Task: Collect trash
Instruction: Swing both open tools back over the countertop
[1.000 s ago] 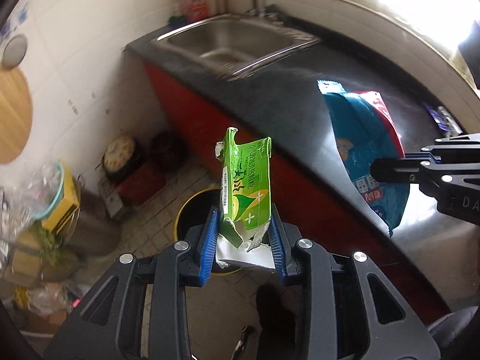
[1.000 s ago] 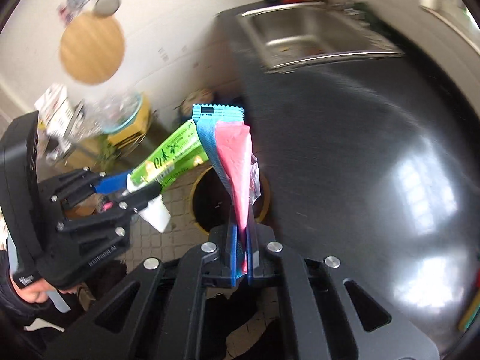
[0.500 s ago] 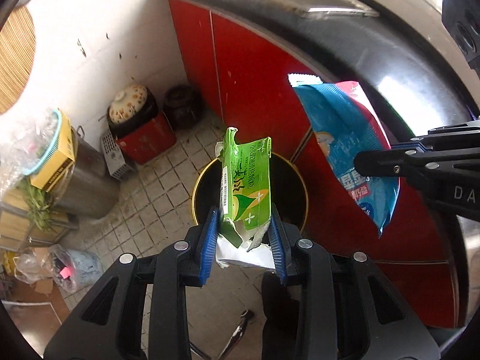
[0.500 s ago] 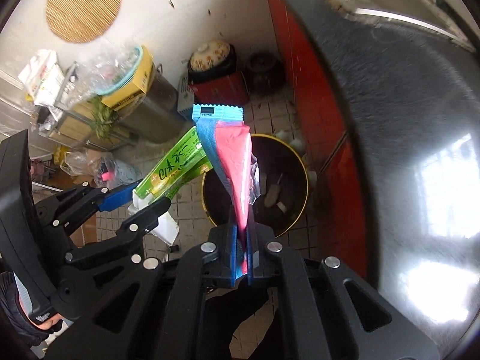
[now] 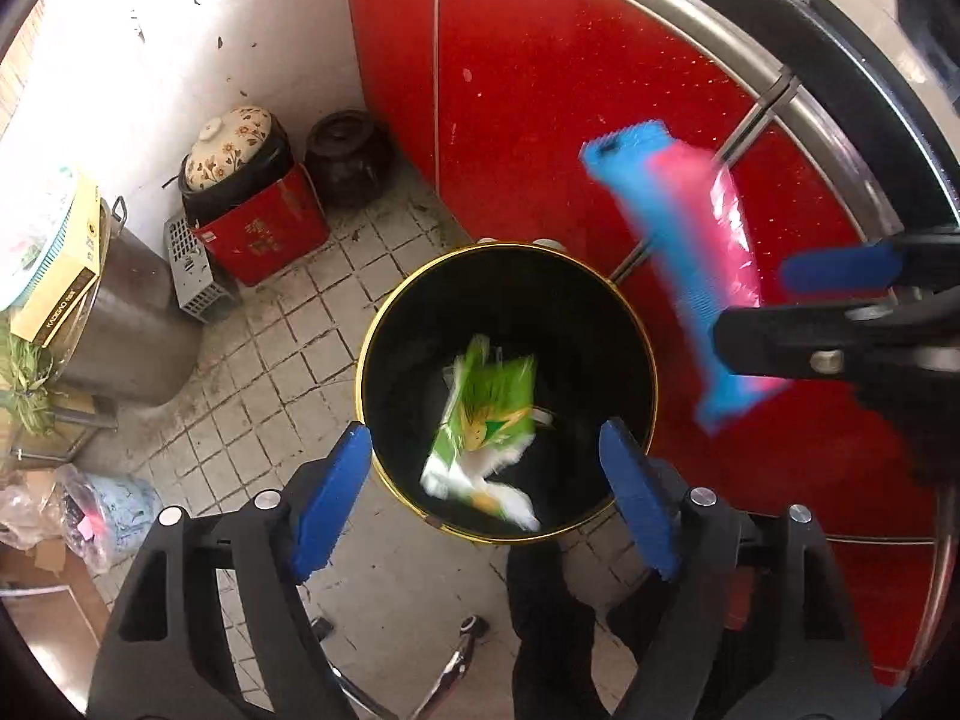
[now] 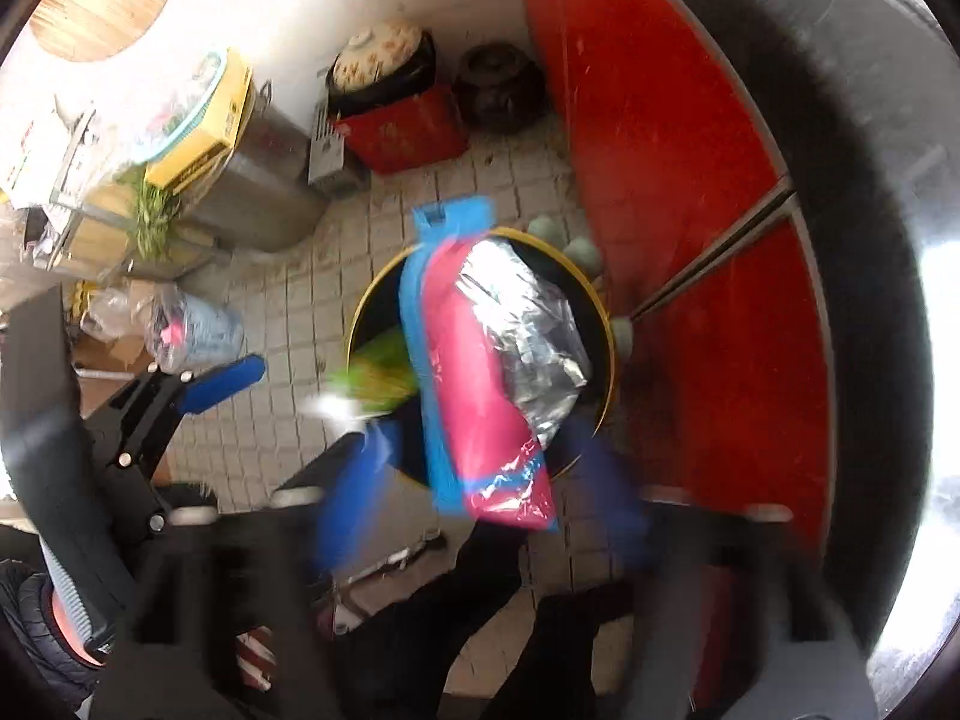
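Observation:
A black bin with a yellow rim (image 5: pixel 367 336) stands on the tiled floor under both grippers. My left gripper (image 5: pixel 486 498) hangs above its near edge with its jaws opening. The green carton (image 5: pixel 486 420) is free of the pads, blurred, dropping inside the bin. My right gripper (image 6: pixel 480 489) is blurred and its jaws are opening too. The blue and pink snack bag (image 6: pixel 480 372) with a silver inside is loose between the pads, over the bin (image 6: pixel 360 306). In the left wrist view the bag (image 5: pixel 678 276) falls beside the right gripper (image 5: pixel 756 306).
Red cabinet doors (image 5: pixel 540 90) rise right behind the bin. A flower-lidded pot on a red box (image 5: pixel 258 222), a dark jar (image 5: pixel 348 156) and a steel pot (image 5: pixel 126 324) stand at the wall. Bags (image 5: pixel 102 516) lie at left. A person's dark legs (image 5: pixel 552 612) are below.
Both grippers sank toward the bin and opened. The green carton left the left pads and drops into the bin; the snack bag slipped free of the right pads.

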{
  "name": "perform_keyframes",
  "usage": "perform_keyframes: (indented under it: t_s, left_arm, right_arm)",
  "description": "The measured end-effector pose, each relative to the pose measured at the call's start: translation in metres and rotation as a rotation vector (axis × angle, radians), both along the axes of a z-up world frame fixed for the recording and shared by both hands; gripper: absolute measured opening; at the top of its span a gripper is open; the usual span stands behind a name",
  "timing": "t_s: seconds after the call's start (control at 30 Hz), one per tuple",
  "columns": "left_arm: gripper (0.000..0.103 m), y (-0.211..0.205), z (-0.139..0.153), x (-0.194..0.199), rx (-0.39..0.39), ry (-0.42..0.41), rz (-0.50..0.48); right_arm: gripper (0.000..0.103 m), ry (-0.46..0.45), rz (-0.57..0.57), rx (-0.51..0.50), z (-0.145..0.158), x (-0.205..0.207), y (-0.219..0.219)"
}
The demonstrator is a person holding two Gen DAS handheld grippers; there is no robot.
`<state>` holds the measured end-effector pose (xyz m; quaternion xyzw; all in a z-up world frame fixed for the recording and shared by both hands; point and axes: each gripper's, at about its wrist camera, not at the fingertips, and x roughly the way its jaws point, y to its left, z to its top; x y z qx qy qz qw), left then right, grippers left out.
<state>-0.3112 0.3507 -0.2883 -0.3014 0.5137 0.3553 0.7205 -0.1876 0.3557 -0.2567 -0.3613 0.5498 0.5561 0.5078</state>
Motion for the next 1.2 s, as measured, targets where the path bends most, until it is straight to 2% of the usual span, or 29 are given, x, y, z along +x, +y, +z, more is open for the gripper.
perform_keyframes:
  t_s: [0.17, 0.27, 0.4, 0.57, 0.63, 0.7, 0.83, 0.97, 1.03, 1.2]
  left_arm:
    - [0.076, 0.002, 0.003, -0.008, -0.008, -0.015, 0.024]
    - [0.076, -0.003, 0.017, -0.009, 0.009, -0.02, 0.016]
    - [0.078, -0.016, 0.048, 0.0, 0.059, -0.018, -0.028]
    - [0.084, -0.047, 0.115, 0.041, 0.171, -0.054, -0.146]
    - [0.085, -0.065, 0.144, 0.072, 0.202, -0.098, -0.226]
    - [0.086, -0.08, 0.165, 0.098, 0.226, -0.133, -0.289]
    - [0.086, -0.135, 0.204, 0.182, 0.242, -0.202, -0.477]
    - [0.086, -0.207, 0.227, 0.257, 0.246, -0.266, -0.684]
    - [0.086, -0.247, 0.234, 0.292, 0.22, -0.284, -0.779]
    - [0.086, -0.339, 0.237, 0.351, 0.199, -0.304, -0.97]
  right_arm:
    - [0.074, 0.002, 0.012, 0.005, 0.009, 0.002, -0.007]
    - [0.074, 0.018, 0.006, 0.028, 0.025, 0.007, -0.017]
    - [0.074, 0.026, -0.026, 0.088, 0.066, 0.019, -0.043]
    - [0.08, 0.003, -0.137, 0.234, 0.139, 0.058, -0.1]
    - [0.081, -0.048, -0.212, 0.306, 0.173, 0.085, -0.141]
    - [0.081, -0.087, -0.282, 0.341, 0.194, 0.108, -0.177]
    - [0.081, -0.171, -0.496, 0.374, 0.224, 0.166, -0.27]
    - [0.081, -0.261, -0.731, 0.374, 0.236, 0.219, -0.378]
    - [0.081, -0.303, -0.834, 0.356, 0.237, 0.236, -0.426]
    - [0.081, -0.329, -1.078, 0.329, 0.227, 0.271, -0.542]
